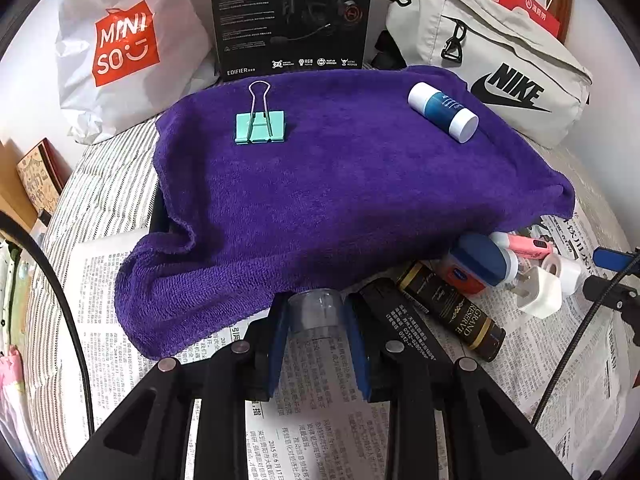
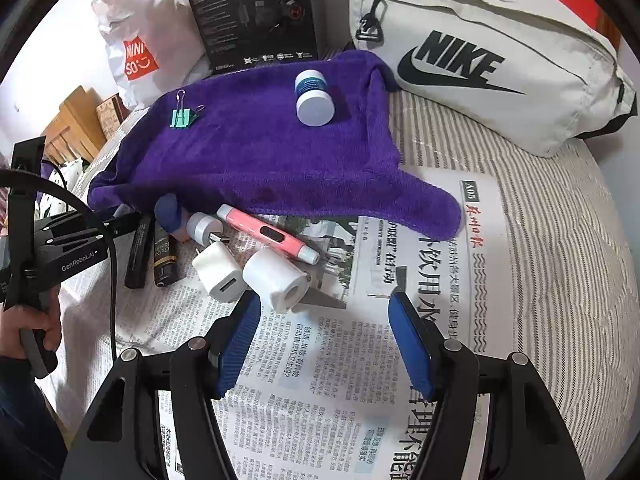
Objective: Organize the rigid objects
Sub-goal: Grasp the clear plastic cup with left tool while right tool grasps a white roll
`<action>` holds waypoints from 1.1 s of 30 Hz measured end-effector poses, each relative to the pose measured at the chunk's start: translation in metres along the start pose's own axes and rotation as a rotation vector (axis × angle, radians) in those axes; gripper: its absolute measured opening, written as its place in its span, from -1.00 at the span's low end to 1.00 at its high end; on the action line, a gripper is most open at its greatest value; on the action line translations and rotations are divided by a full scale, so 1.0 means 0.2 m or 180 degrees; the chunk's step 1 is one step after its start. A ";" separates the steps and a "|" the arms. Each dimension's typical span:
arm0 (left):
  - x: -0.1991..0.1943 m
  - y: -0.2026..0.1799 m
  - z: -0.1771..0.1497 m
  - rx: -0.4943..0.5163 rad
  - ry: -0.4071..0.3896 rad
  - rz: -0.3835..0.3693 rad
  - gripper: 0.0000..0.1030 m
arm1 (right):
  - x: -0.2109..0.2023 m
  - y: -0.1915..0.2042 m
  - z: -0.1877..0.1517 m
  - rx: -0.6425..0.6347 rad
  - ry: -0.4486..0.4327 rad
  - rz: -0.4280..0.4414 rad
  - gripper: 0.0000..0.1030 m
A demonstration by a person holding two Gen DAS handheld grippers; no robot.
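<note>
clear bottle (image 1: pixel 316 312) in left gripper (image 1: pixel 319 340), right gripper (image 2: pixel 325 344) wide, "nike" bag (image 2: pixel 500 52) behind

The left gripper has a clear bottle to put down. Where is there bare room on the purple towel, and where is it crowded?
The purple towel is bare across its middle and near half, between the green binder clip and the blue-and-white bottle. Newspaper ahead of the right gripper is bare too. It is crowded at the towel's near edge: charger, tape roll, pink pen.
</note>
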State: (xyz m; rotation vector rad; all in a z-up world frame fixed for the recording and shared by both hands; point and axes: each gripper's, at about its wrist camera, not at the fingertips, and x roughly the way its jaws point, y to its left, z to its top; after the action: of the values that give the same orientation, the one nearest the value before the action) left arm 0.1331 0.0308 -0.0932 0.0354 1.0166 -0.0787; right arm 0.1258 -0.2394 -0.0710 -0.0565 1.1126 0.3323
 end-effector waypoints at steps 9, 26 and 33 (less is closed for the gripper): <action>-0.01 0.00 -0.02 -0.0018 -0.0049 -0.0025 -0.47 | 0.14 0.07 0.04 -0.0139 0.0017 0.0161 0.26; -0.02 0.00 -0.02 -0.0112 -0.0069 -0.0037 -0.47 | 0.12 0.02 -0.01 -0.0187 0.0026 -0.0049 -0.43; -0.03 0.06 -0.04 -0.0252 -0.0043 -0.0196 -0.47 | 0.10 0.00 -0.01 -0.0108 0.0048 0.0037 -0.44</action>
State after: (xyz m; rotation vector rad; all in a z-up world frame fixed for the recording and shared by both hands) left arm 0.1230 0.0435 -0.0919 -0.0686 1.0065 -0.0947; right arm 0.1311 -0.2351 -0.0889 -0.0827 1.1228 0.3618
